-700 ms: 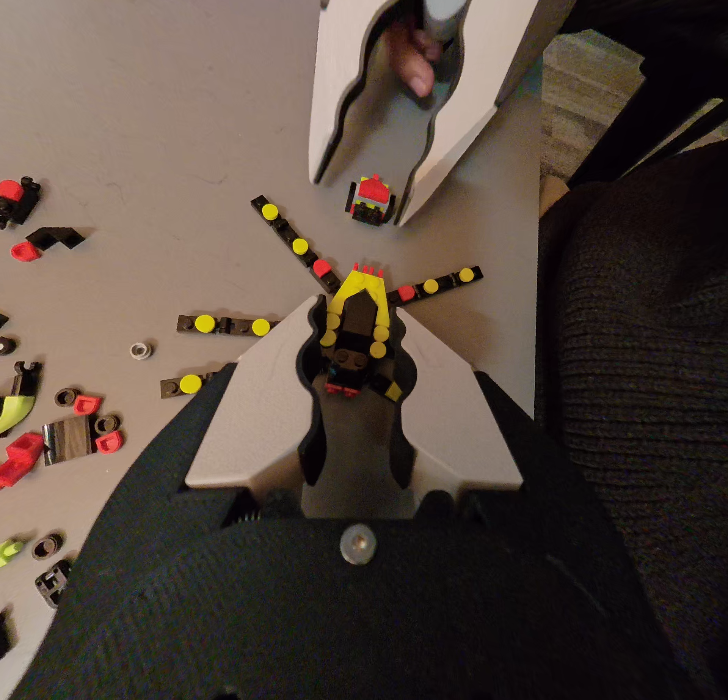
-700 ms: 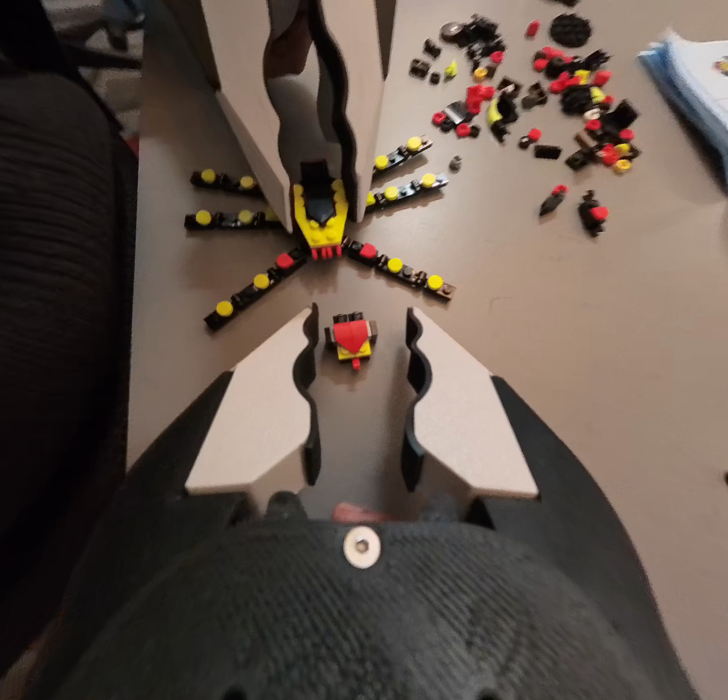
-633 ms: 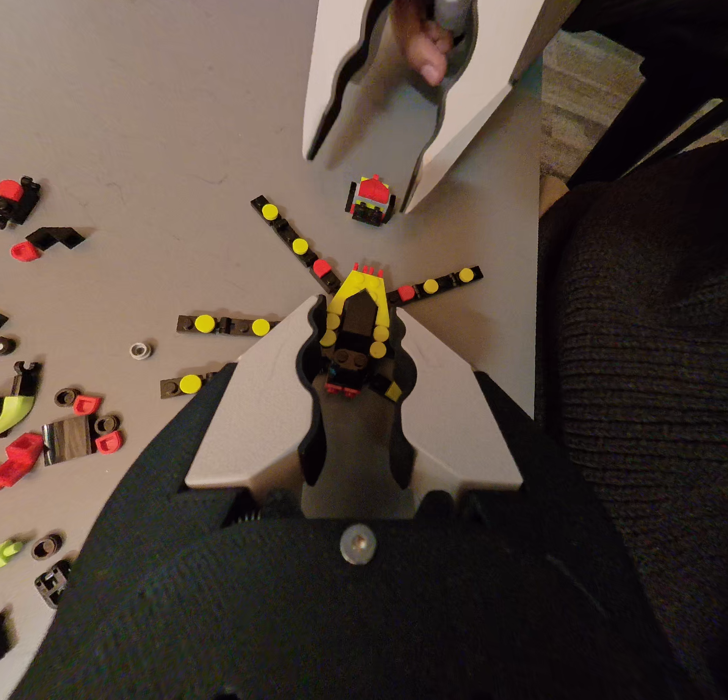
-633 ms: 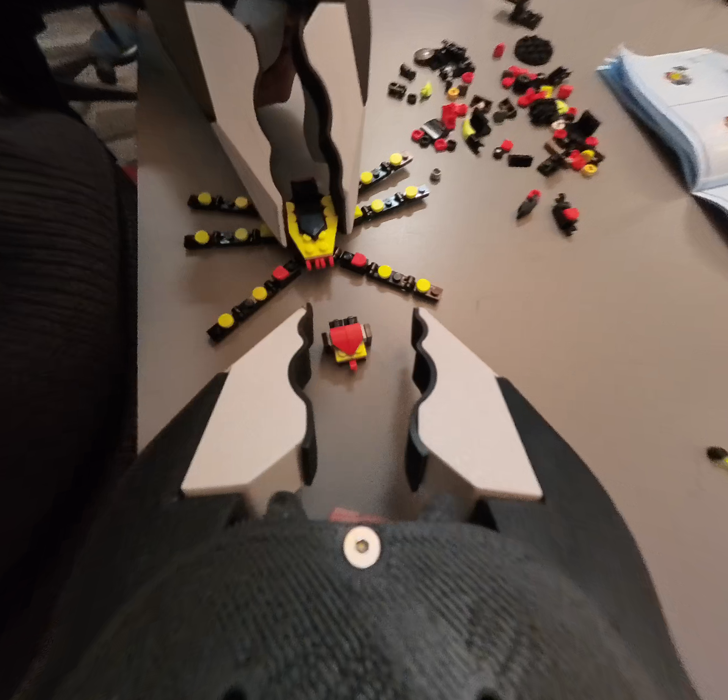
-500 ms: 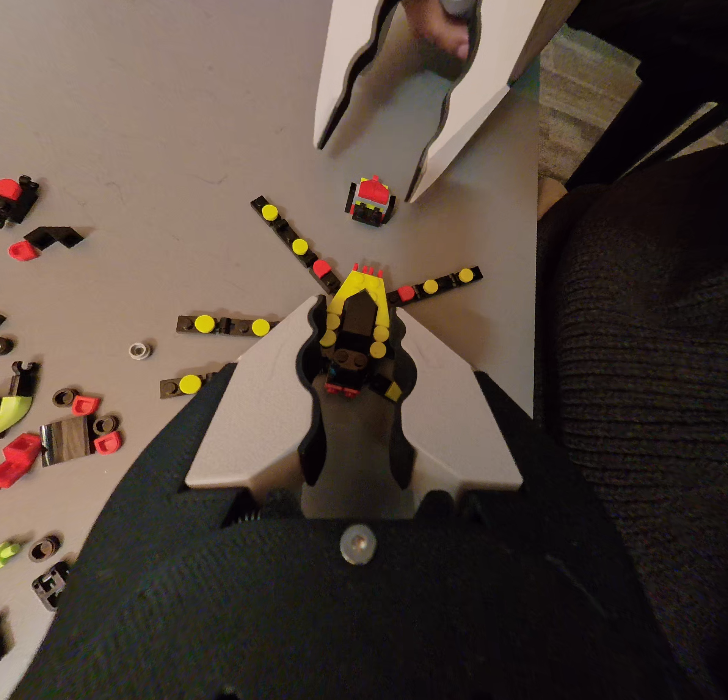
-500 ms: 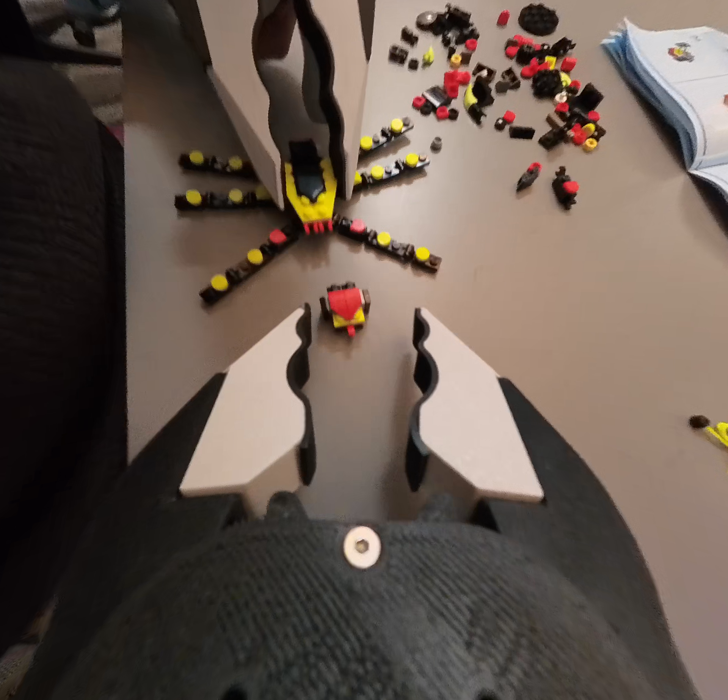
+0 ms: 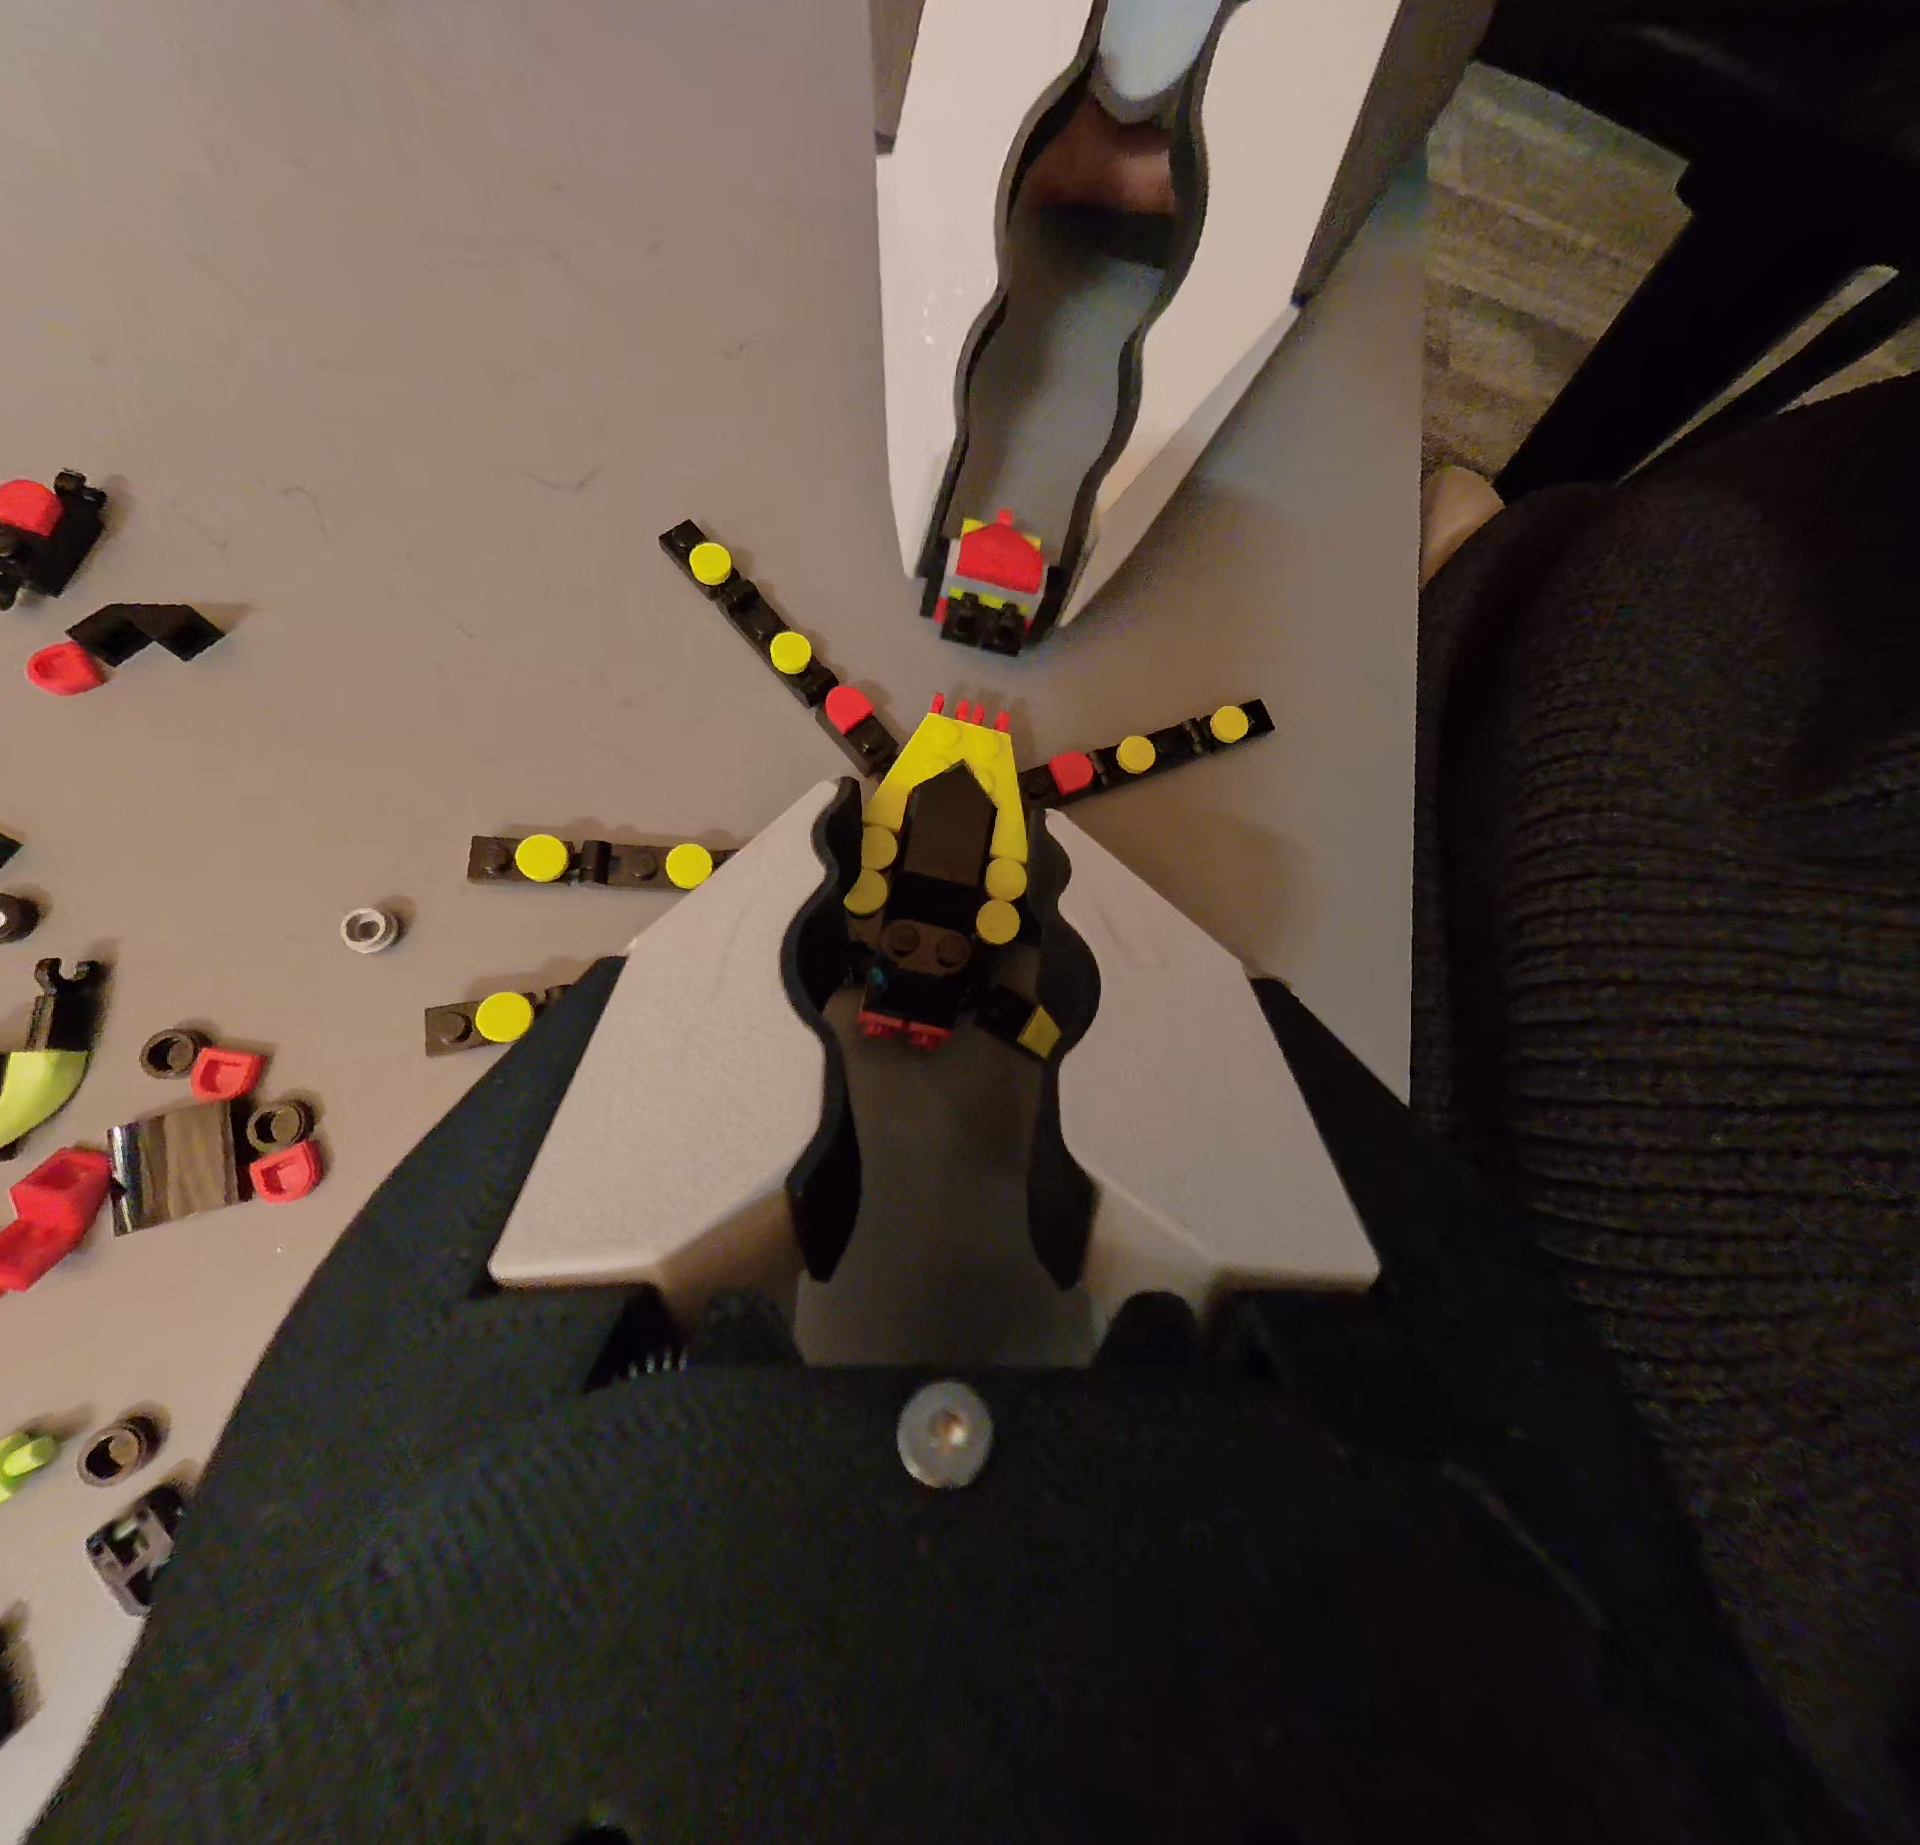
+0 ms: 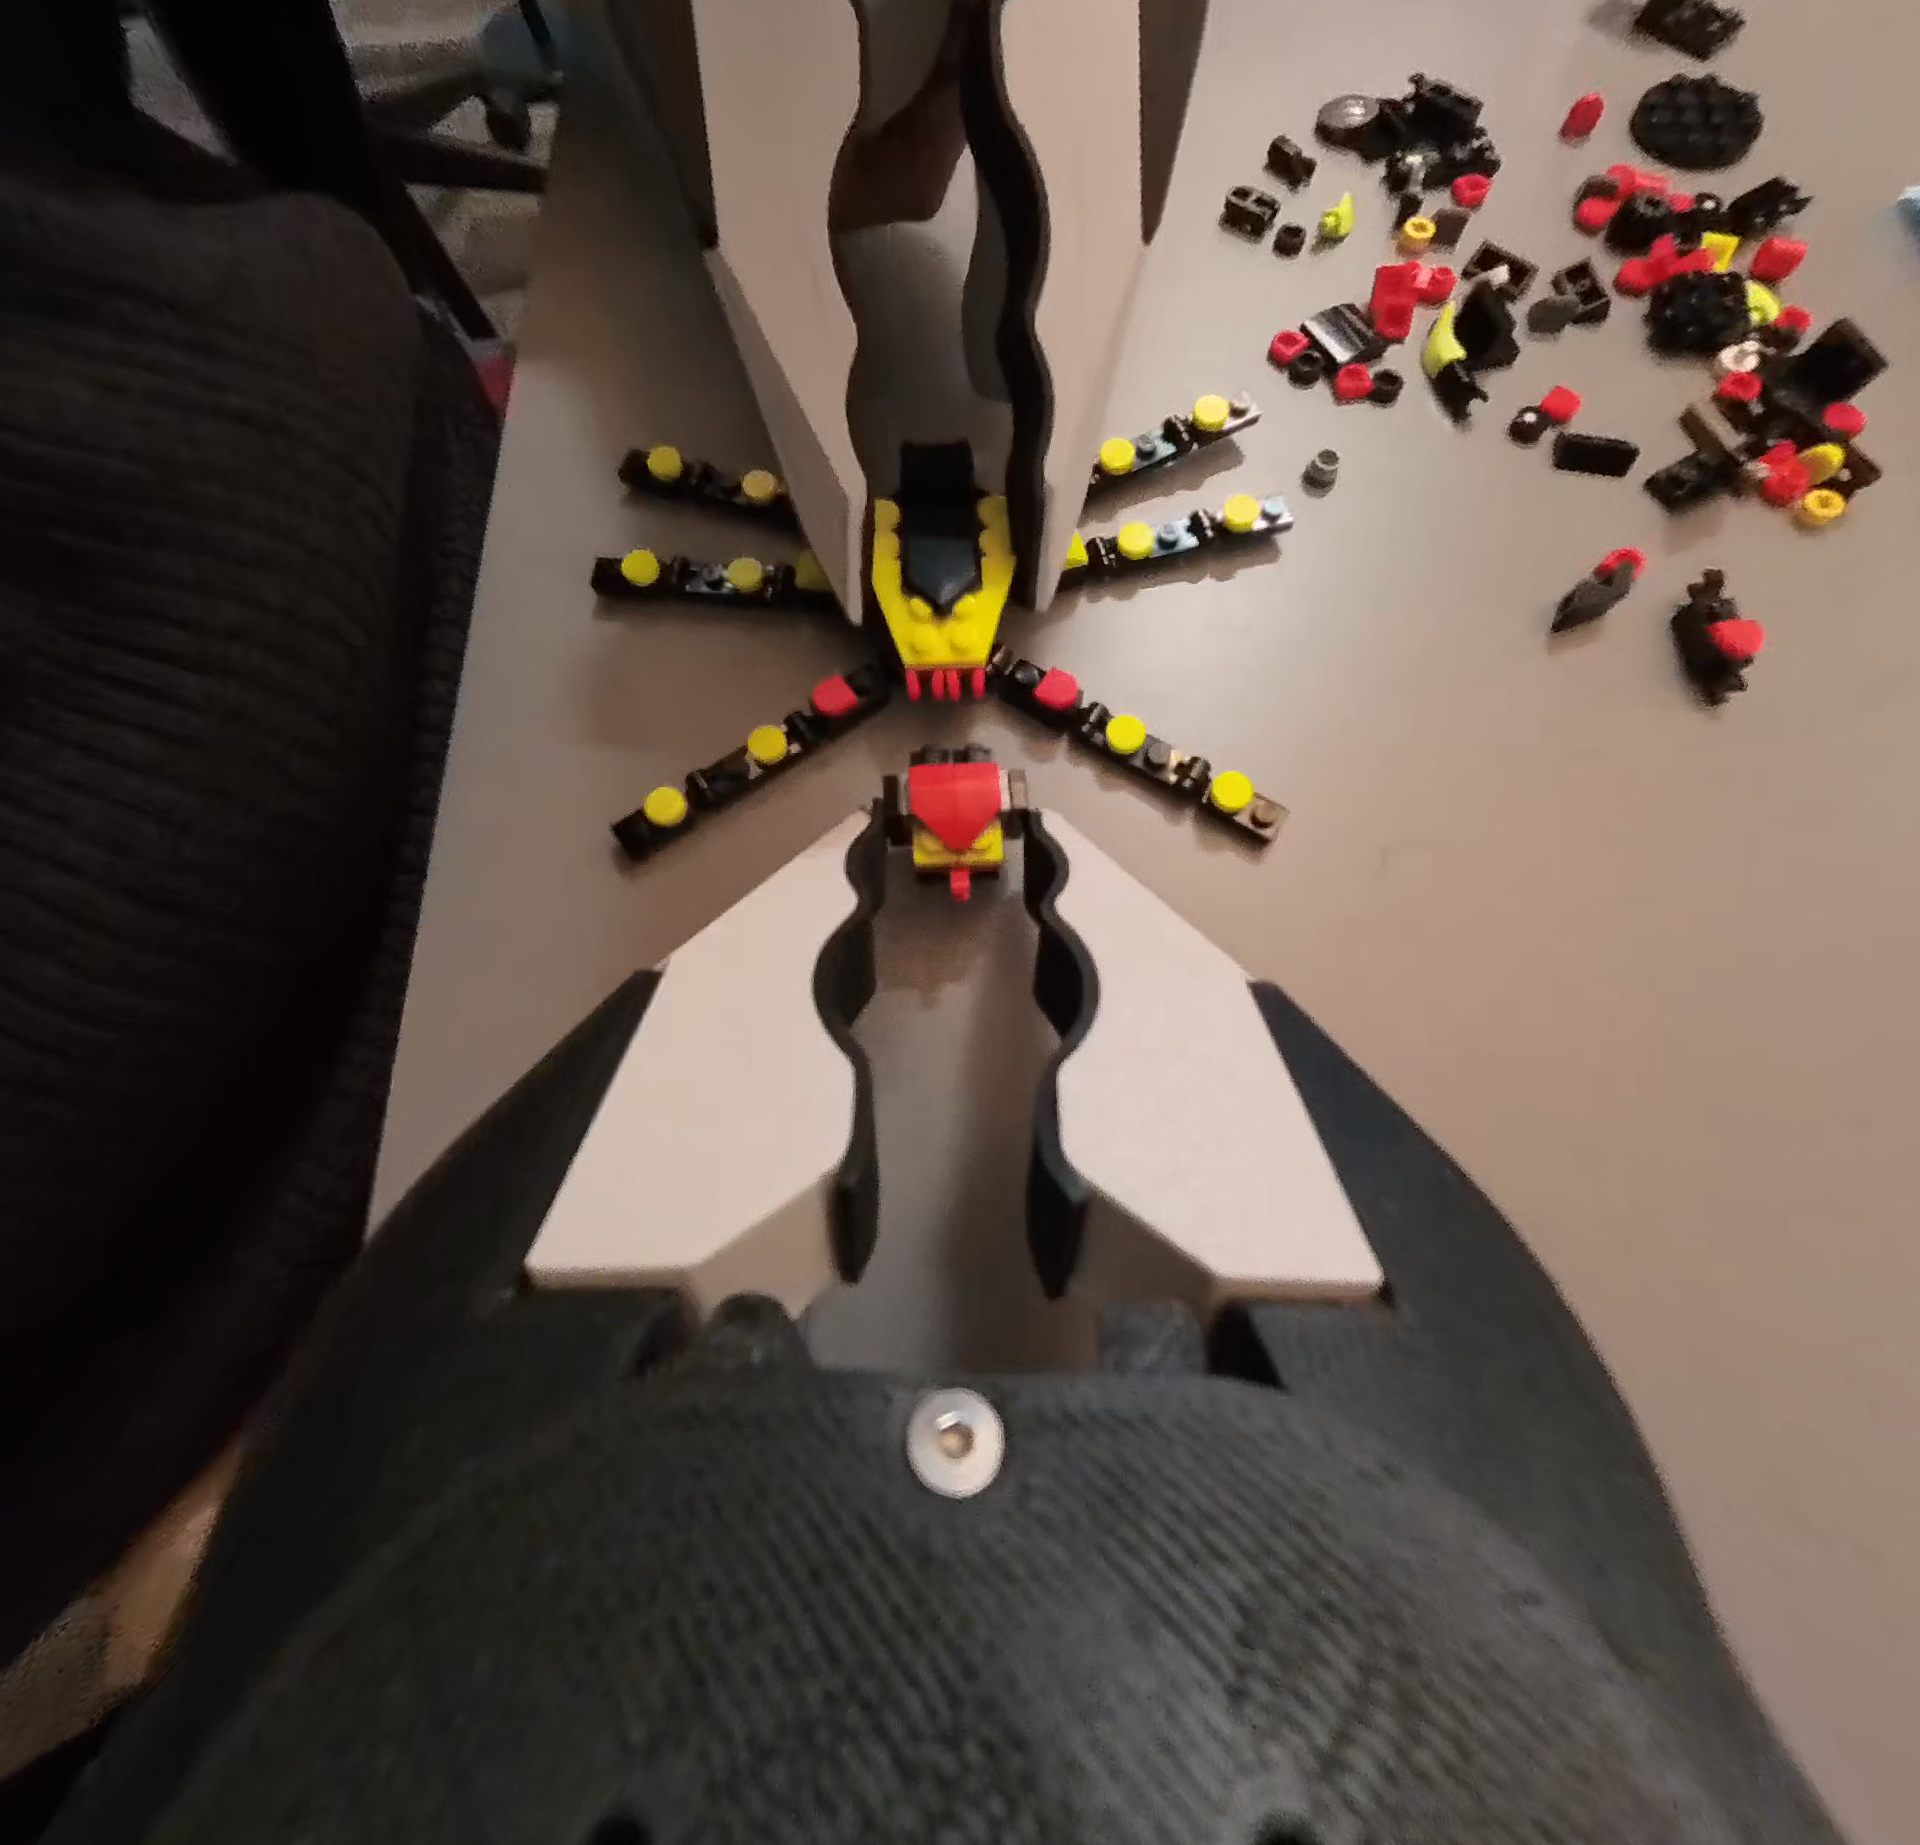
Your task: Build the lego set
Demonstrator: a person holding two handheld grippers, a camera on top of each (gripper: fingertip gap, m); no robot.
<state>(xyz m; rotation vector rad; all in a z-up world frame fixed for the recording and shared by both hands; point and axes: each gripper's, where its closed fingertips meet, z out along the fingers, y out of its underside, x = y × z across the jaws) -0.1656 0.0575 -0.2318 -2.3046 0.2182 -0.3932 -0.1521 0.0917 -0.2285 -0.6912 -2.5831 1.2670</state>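
Note:
A spider model lies on the grey table: a yellow and black body [image 7: 951, 839] with black legs [image 7: 774, 642] that carry yellow and red round tiles. My left gripper [image 7: 940, 808] is shut on the body and holds it on the table; it also shows in the right wrist view [image 8: 945, 595]. A small red, yellow and black head piece [image 8: 951, 808] sits just in front of the body's red fangs. My right gripper [image 8: 954, 831] is shut on the head piece, one fingertip on each side. The head piece [image 7: 992, 585] also shows in the left wrist view.
Loose red, black and yellow pieces [image 8: 1662, 289] are scattered on the far side of the table, and more [image 7: 177, 1161] lie beside my left gripper. The table edge [image 7: 1413, 860] runs close by the spider, with a person's dark knit clothing [image 7: 1683, 964] beyond it. Left tips to right tips: about 5 cm.
My right gripper has moved forward around the head piece and closed on it. My left gripper has stayed shut on the spider body.

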